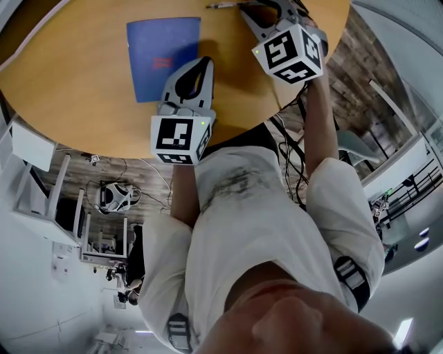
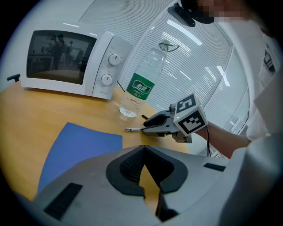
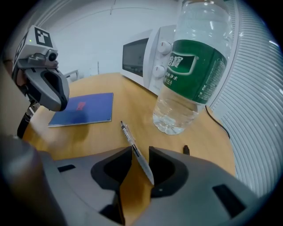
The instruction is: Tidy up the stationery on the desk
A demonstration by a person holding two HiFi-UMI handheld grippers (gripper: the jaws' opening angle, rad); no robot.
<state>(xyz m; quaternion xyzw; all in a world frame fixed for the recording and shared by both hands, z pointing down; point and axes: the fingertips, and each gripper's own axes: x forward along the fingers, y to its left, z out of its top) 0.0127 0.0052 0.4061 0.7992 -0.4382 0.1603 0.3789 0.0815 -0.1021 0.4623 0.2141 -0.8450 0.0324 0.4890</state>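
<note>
Well, from the head view I see the left claw (image 1: 205, 62) over the near edge of the round wooden desk (image 1: 69, 83). Its marker cube faces me and its nose points forward and down. A blue notebook (image 1: 163, 55) lies flat just left of its tips, and the red print on the cover is too small for me to read. The right claw (image 1: 261, 7) reaches further across on an outstretched bare forearm, tipped more steeply. A pen (image 1: 223, 5) lies on the desk, sticking out leftward from its tips.

Left gripper view: the left claw's jaws meet at their tips with nothing between them, only bare wood behind. The notebook sits ahead and to the left of them. Ahead and to the right, the right claw's tips are down at the pen's end. Beyond that stands a clear water bottle (image 2: 139, 84) with a green label. Left of it is a white microwave (image 2: 66, 62) with two dials.

Right gripper view: the right claw's jaws stand apart and the pen runs between them. Its rear lies close along the right-hand pad and its tip pokes out ahead to the left, but the pads do not squeeze it. Just ahead and to the right the bottle stands upright, its label reading 怡寶 in white on green. The smaller lines beneath I cannot read. A small black piece (image 3: 186, 150) lies on the desk just past the right-hand jaw. The notebook lies ahead to the left, with the left claw in front of it.
</note>
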